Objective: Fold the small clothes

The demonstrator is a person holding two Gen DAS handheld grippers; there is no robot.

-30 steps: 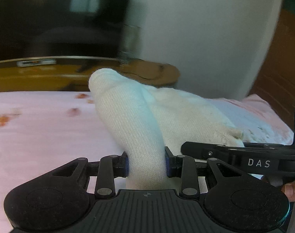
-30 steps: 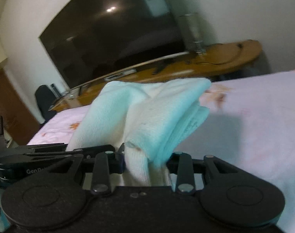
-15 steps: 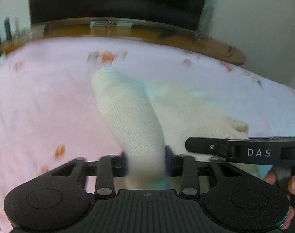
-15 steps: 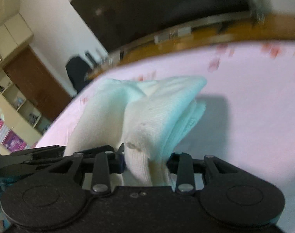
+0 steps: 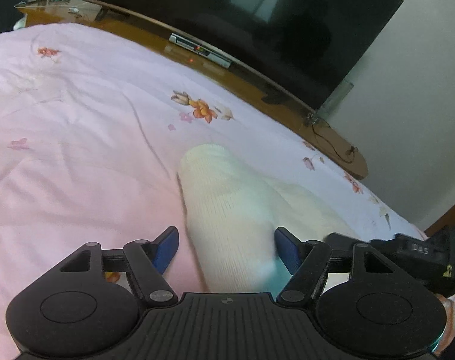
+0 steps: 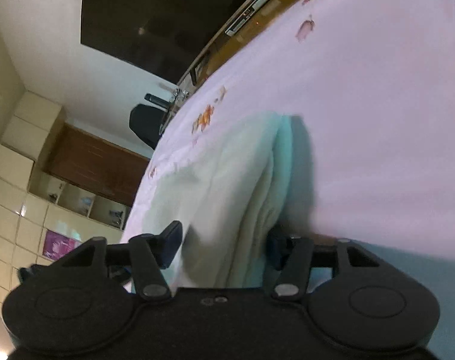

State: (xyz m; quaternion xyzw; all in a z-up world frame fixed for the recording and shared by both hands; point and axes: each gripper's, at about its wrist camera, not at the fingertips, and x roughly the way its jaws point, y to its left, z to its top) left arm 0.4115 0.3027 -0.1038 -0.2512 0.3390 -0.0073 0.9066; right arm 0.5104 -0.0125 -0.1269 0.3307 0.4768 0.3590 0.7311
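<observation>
While both sets of jaws are opening, the cloth lies between them, down on the bed.

Left gripper (image 5: pixel 226 249): jaws spread and opening; blue pads (image 5: pixel 166 247) stand clear of the cloth on both sides, gap visible at each.
Right gripper (image 6: pixel 224 247): jaws opening; left pad apart from the cloth, right pad close against the folded edge, contact there cannot be told.
Cloth, left view: white knitted garment (image 5: pixel 227 210), a rounded fold running away from the tool between the pads, a flatter part spreading to the right.
Cloth, right view: same garment (image 6: pixel 227 186), cream layers stacked with a pale mint edge on the right, resting on the bed and casting a shadow to the right.
Surface: pink bedspread (image 5: pixel 77 135) with scattered orange flower prints, slightly creased.
Room, left view: large dark television (image 5: pixel 257 15) on a long wooden shelf (image 5: pixel 287 90) beyond the bed; white wall right; cable lying on the shelf end.
Room, right view: strongly tilted picture; black chair (image 6: pixel 146 123) beside the bed, cream cabinets (image 6: pixel 14 180) and a brown door at left.
Pose, left: tool points downward along the bedspread, roughly level across.
Pose, right: tool rolled to one side, aimed down at the bed.
Other tool: right gripper's black body (image 5: pixel 422 258) shows at the left view's right edge, a fingertip of the person's hand (image 5: pixel 446 309) below it.
</observation>
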